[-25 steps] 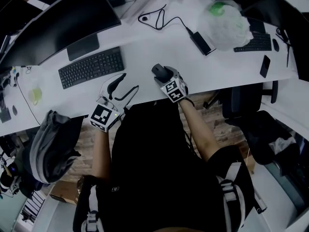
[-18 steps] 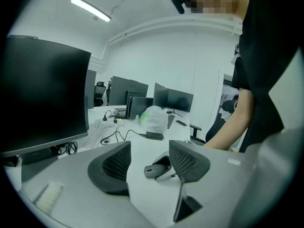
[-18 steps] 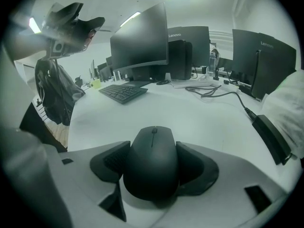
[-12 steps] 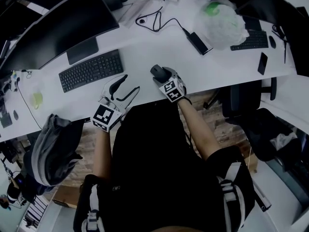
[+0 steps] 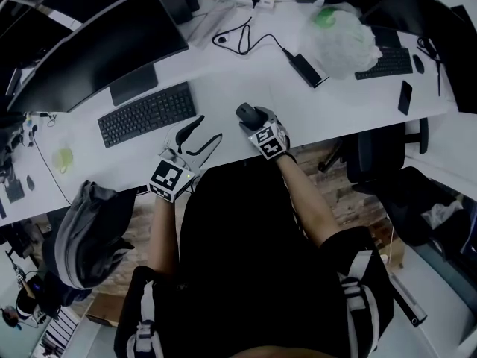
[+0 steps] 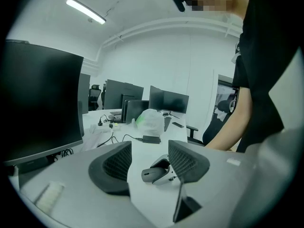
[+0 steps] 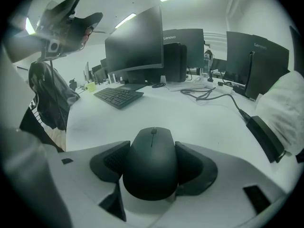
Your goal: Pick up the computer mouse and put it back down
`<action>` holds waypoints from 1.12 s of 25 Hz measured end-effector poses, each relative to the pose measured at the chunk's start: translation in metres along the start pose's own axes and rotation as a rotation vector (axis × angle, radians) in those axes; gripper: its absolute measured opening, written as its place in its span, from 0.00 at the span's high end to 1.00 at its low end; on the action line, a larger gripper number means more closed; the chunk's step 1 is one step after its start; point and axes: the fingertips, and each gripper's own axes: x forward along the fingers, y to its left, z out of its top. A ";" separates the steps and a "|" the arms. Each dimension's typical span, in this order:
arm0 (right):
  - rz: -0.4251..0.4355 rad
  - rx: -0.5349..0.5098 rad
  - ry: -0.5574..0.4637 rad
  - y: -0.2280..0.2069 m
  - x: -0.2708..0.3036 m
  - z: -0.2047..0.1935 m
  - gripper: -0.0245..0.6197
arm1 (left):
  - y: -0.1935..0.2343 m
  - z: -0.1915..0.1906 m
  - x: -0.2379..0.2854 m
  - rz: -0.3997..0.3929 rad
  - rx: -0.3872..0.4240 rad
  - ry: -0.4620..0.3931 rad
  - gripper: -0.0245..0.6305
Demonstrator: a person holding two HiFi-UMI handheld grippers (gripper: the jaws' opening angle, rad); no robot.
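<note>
- Mouse [image 5: 244, 112] rests on the desk [image 5: 223, 73], your right gripper [image 7: 151, 161] clamped on its sides.
- Nothing moves since a second ago: lift seems not started.
- Your left gripper [image 5: 209, 129] is wide, empty.

A white desk [image 5: 223, 80] curves across the room. On it a black keyboard [image 5: 147, 114] lies in front of a dark monitor [image 5: 97, 47], and a looped black cable [image 5: 240, 34] runs to a power brick [image 5: 307, 69] just beside a crumpled white plastic bag [image 5: 341, 39] — something green shows at its top. Further right lie a second keyboard [image 5: 384, 63] and a phone [image 5: 405, 98]. A grey jacket [image 5: 89, 233] is heaped off the desk's near edge.
</note>
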 end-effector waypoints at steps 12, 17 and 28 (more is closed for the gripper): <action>-0.063 0.039 -0.077 -0.017 -0.032 0.036 0.50 | 0.000 0.011 0.001 -0.021 0.009 -0.032 0.61; -0.084 0.083 -0.118 -0.027 -0.054 0.048 0.50 | 0.001 0.016 0.001 -0.019 0.017 -0.047 0.62; -0.118 0.073 -0.236 -0.036 -0.109 0.082 0.50 | 0.001 0.027 0.004 -0.014 0.031 -0.079 0.62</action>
